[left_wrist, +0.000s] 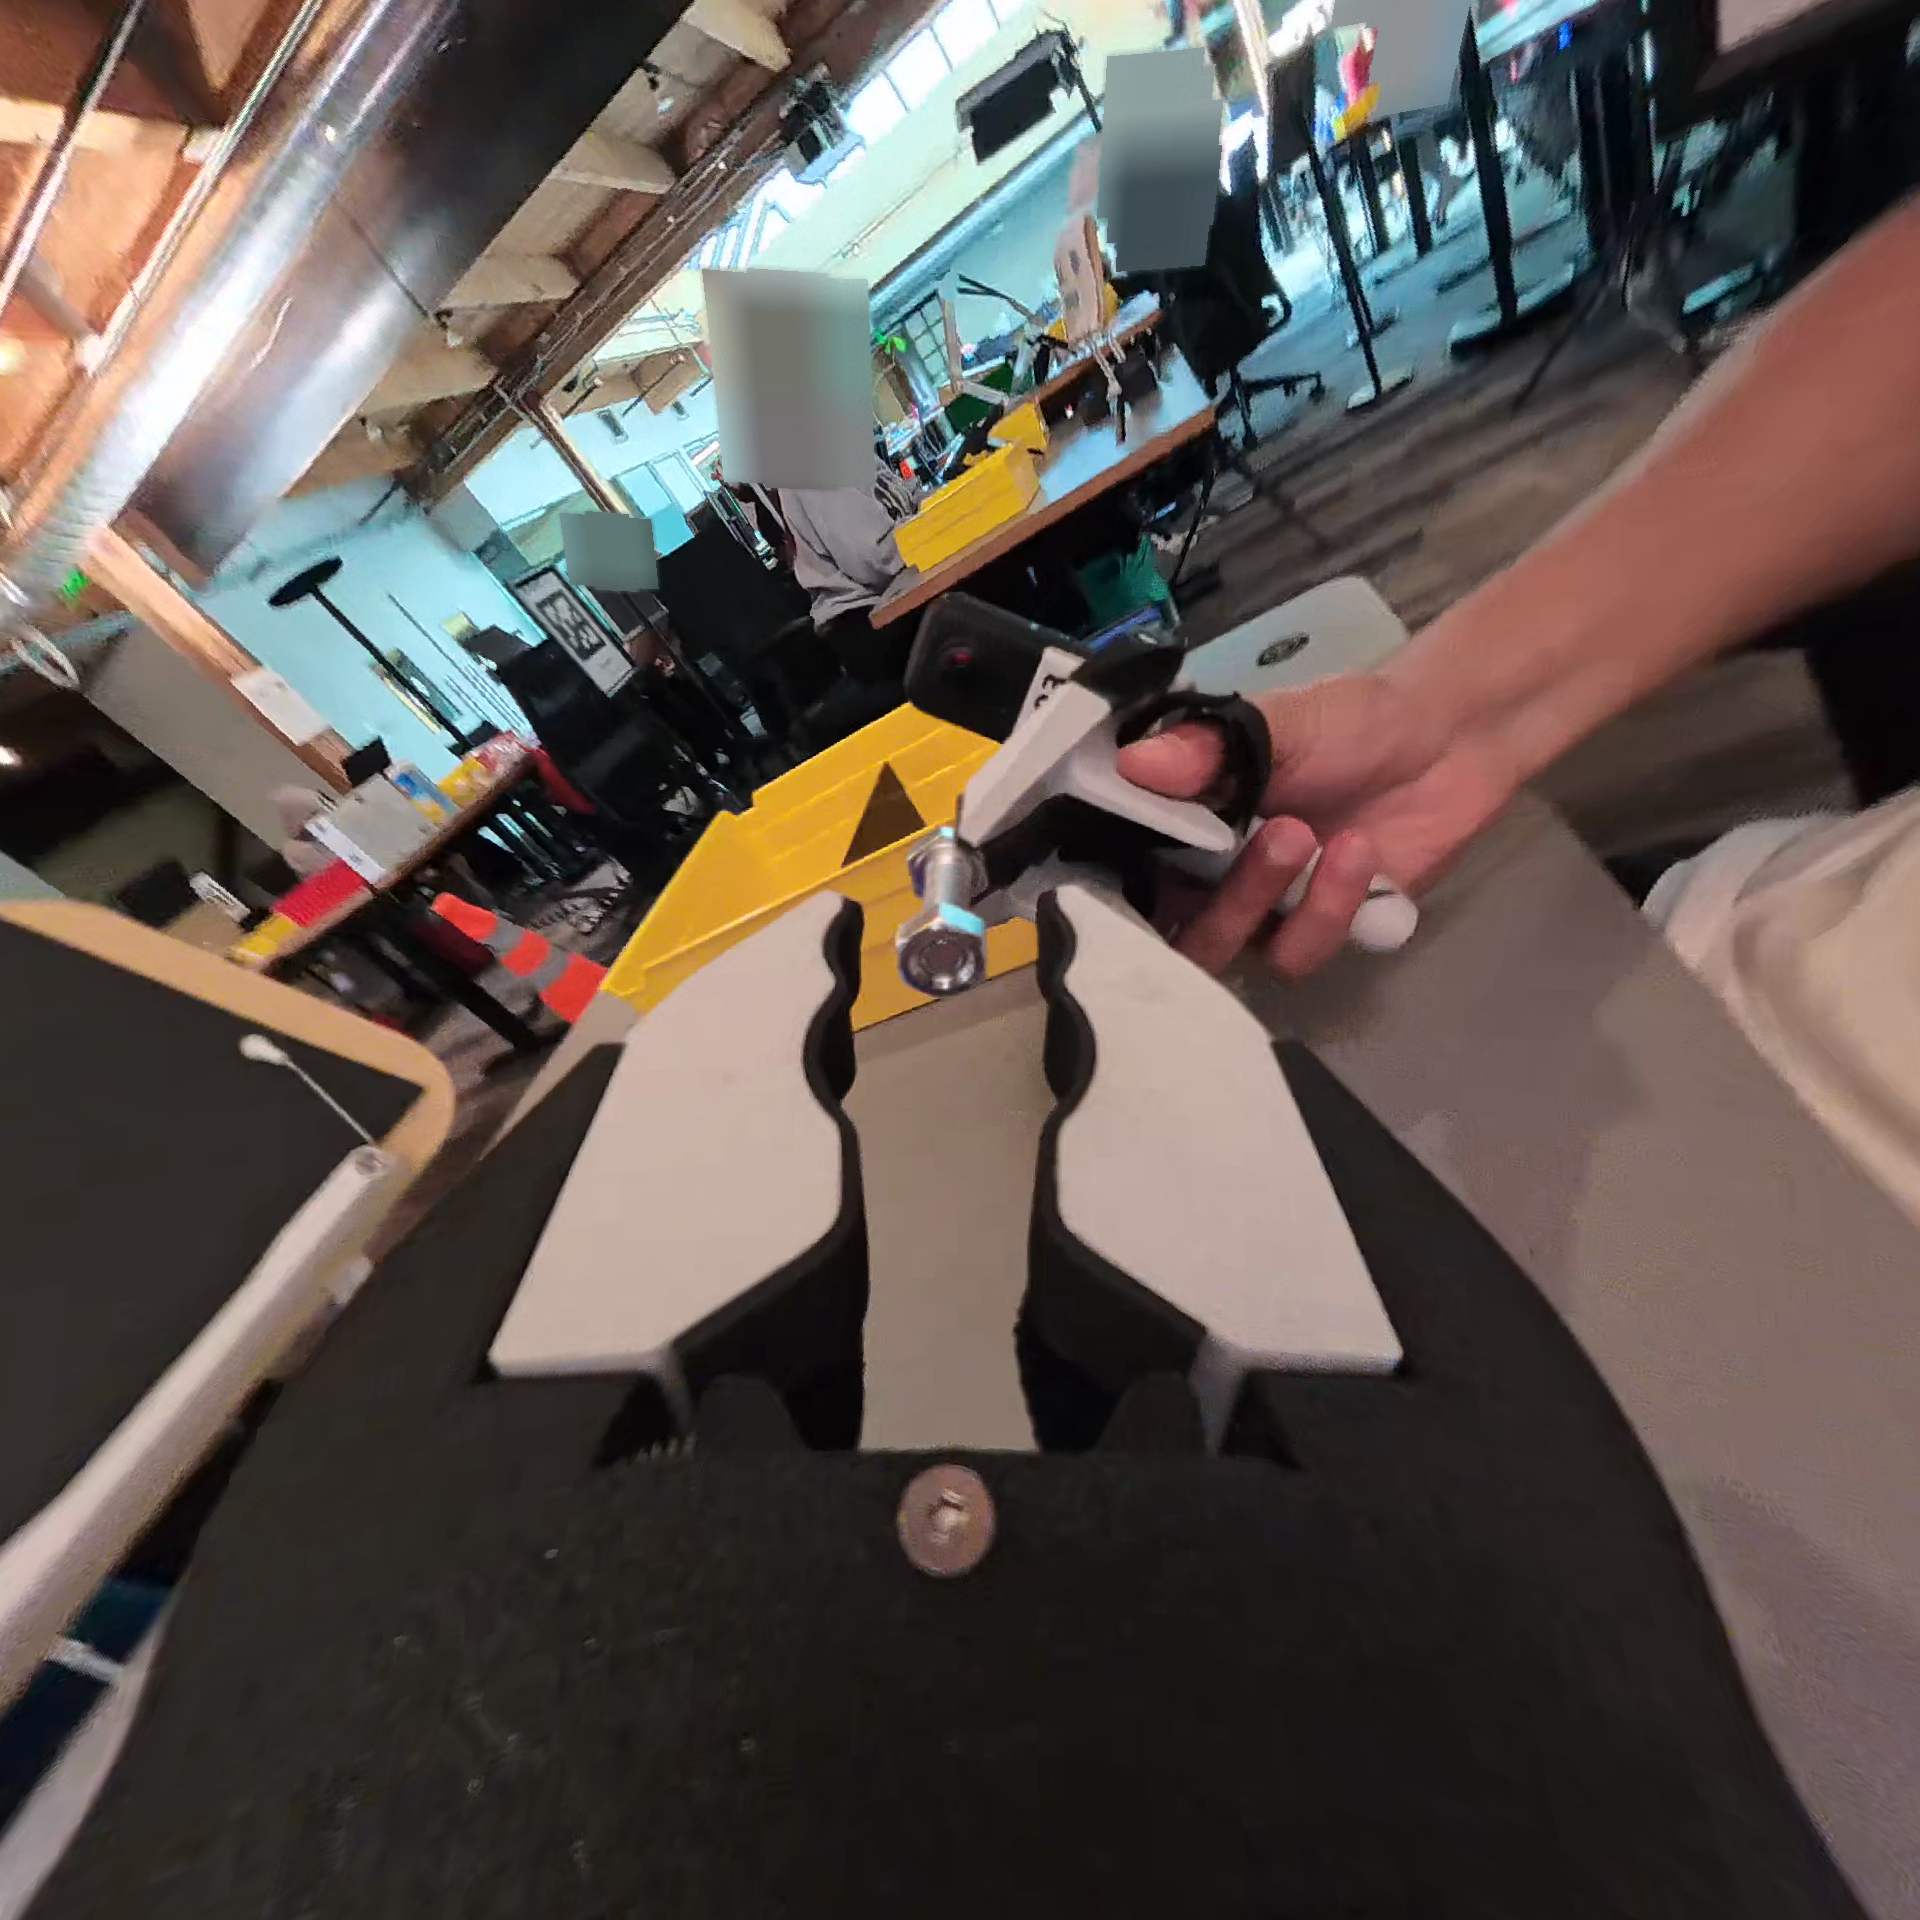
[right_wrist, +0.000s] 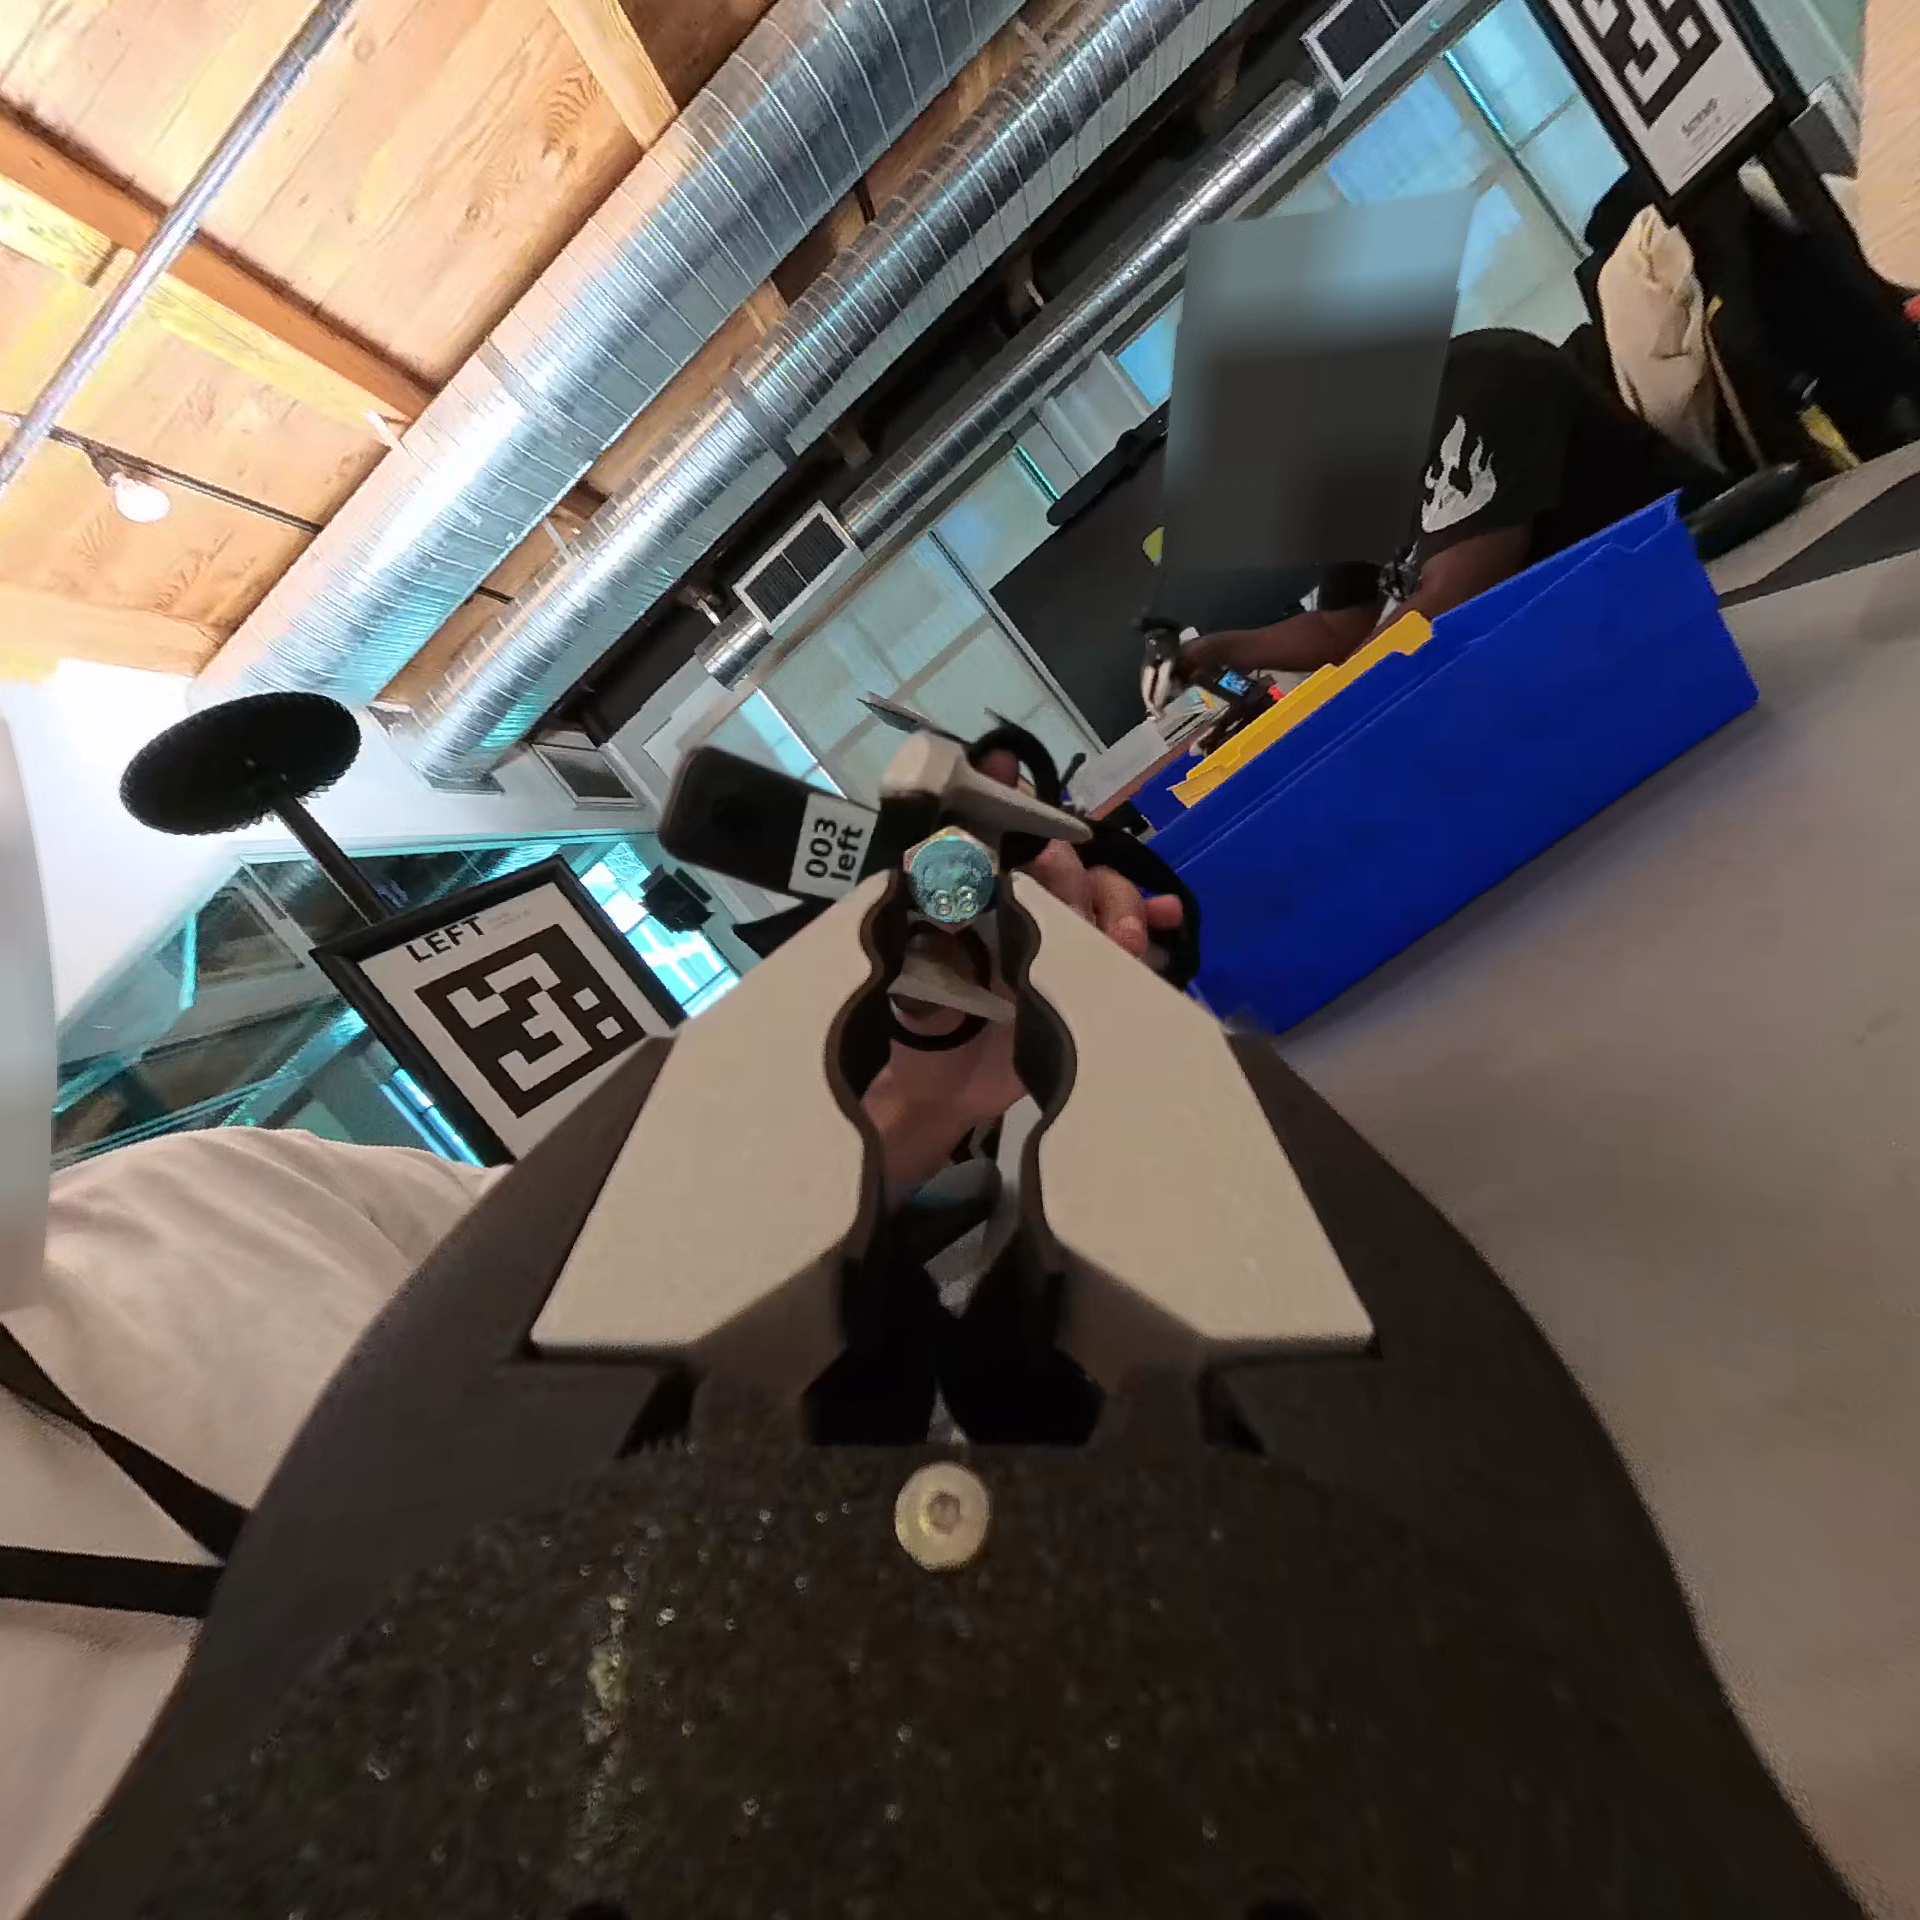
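Note:
In the left wrist view my left gripper (left_wrist: 948, 925) is open. A silver bolt with a hex nut (left_wrist: 940, 951) on its near end hangs between the fingertips, with a gap on each side, so the pads do not press on it. My right gripper (left_wrist: 971, 842), held in a hand, grips the bolt's far end from above right. In the right wrist view my right gripper (right_wrist: 948, 904) is shut on the bolt's hex head (right_wrist: 948, 888). The left gripper's pale finger (right_wrist: 977, 795) shows just beyond it.
A yellow bin (left_wrist: 800, 862) stands behind the bolt on the grey table (left_wrist: 1455, 1143). A blue bin (right_wrist: 1455, 810) stands at the right in the right wrist view. A framed black-and-white marker sign (right_wrist: 520, 1018) stands at the left. People sit at other tables farther off. The tips of both grippers are at nearly the same place.

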